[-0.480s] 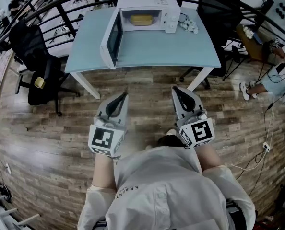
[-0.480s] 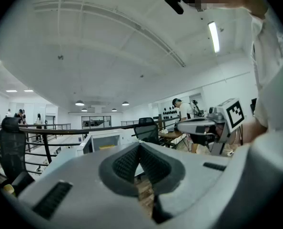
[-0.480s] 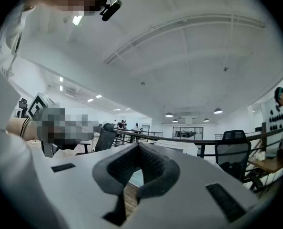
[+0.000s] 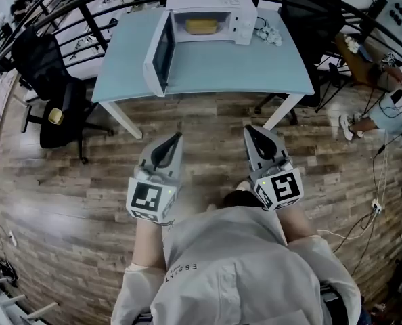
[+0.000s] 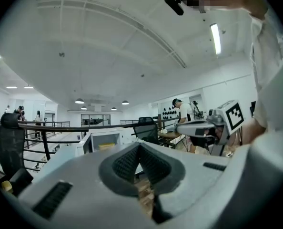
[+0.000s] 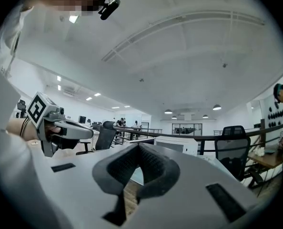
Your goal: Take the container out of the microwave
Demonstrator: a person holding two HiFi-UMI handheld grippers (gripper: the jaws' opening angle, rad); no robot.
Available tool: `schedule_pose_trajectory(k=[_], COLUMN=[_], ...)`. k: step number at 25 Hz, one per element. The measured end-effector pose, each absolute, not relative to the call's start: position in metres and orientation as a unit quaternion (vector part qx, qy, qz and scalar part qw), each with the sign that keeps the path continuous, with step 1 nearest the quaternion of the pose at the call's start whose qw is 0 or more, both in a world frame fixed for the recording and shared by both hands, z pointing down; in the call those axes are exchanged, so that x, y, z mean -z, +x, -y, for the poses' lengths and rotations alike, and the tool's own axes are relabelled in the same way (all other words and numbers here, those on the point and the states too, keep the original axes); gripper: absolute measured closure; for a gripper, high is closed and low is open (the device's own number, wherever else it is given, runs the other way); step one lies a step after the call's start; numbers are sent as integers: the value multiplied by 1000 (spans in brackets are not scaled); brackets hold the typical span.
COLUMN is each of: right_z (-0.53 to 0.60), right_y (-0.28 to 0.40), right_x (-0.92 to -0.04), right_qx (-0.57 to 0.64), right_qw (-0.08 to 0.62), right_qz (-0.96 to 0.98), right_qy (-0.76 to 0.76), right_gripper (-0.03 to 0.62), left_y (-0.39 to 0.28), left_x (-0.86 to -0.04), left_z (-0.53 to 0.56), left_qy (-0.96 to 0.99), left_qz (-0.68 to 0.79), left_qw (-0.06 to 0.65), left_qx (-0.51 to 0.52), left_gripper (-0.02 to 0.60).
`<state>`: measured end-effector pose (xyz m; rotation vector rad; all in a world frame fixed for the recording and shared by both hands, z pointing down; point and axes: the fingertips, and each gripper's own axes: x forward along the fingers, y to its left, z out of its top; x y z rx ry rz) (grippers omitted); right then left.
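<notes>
— Item sought?
— Shallow yellow container (image 4: 201, 26), lodged inside the white microwave oven (image 4: 208, 0) on the pale blue desk (image 4: 241, 70); its door (image 4: 159, 54) stood open.
— Tongs?
— Left grey tongs (image 4: 176, 136) and right grey tongs (image 4: 249, 128): both pinched together, empty, well apart from the desk.
— Hazards?
— Arriving unopened, they'd likely shove the container deeper. The left might clip the door.

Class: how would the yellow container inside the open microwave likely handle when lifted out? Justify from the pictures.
The container looks low and flat, so it probably won't tip or roll. It seems small beside the microwave, so likely light. Stiffness and slipperiness can't be judged from this distance.
</notes>
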<state>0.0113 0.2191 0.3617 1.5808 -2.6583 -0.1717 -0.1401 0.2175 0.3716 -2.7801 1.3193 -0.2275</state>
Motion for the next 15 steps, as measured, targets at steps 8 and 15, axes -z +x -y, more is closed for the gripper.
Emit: schedule_pose_trajectory(k=[8,15], right_z=[-207,-173], right_y=[7,14], right_x=[-365,-376], right_qx=[62,12], right_qw=[34,42], right_qz=[860,863], right_qy=[505,504], right_gripper=[566,430], left_y=[-145,-147], left_x=[-380,-381], left_z=[-207,-184], left_qy=[-901,-896], left_qz=[-425,-437], left_qw=[24,26], left_qx=[77,77], left_gripper=[588,588])
